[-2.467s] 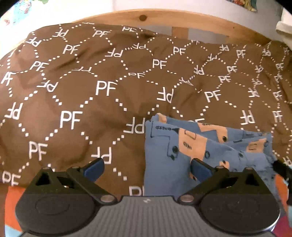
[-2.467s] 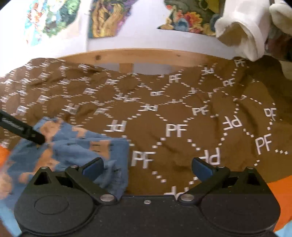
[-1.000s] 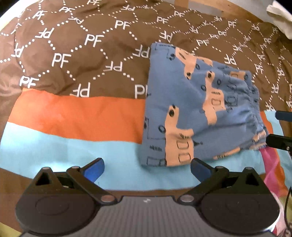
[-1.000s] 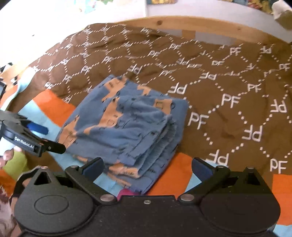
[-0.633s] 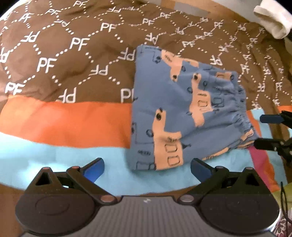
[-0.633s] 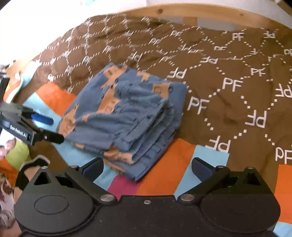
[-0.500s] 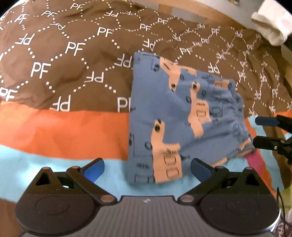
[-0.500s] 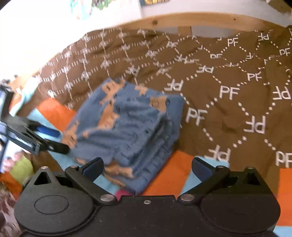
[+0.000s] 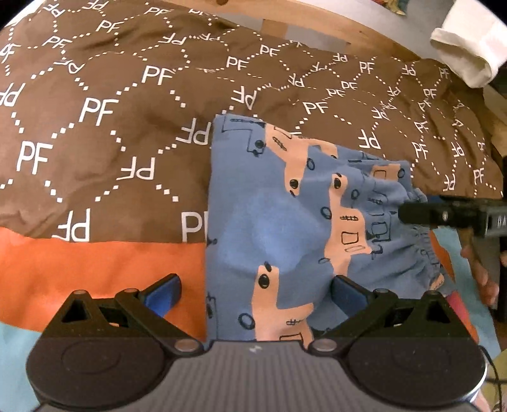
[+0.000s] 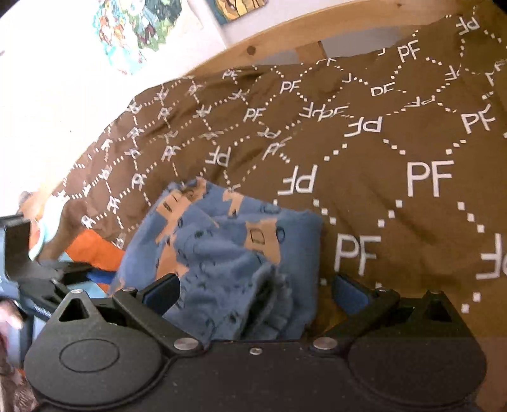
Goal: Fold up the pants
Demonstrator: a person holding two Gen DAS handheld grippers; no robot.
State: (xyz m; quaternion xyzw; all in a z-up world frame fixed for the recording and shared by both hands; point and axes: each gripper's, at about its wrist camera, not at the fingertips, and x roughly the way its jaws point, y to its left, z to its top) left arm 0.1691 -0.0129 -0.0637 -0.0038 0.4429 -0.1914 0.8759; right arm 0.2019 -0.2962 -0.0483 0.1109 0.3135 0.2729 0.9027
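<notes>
I am holding both cameras low over the bed, each looking forward along its own two fingers. My left one is looking down and ahead from the near edge of the folded pants (image 9: 279,222), very close, with the brown bedspread (image 9: 104,133) and the wooden bed frame (image 9: 317,22) beyond; my right gripper (image 9: 408,217) is poking in at its right edge. My right one is tilting, looking across the same pants (image 10: 228,253) from their gathered waistband side, close too, toward the bedspread (image 10: 396,158), the frame (image 10: 285,31) and the wall pictures (image 10: 139,28); my left gripper (image 10: 73,272) is showing at its left edge. Both views are sharing the pants, the bedspread and the frame.
</notes>
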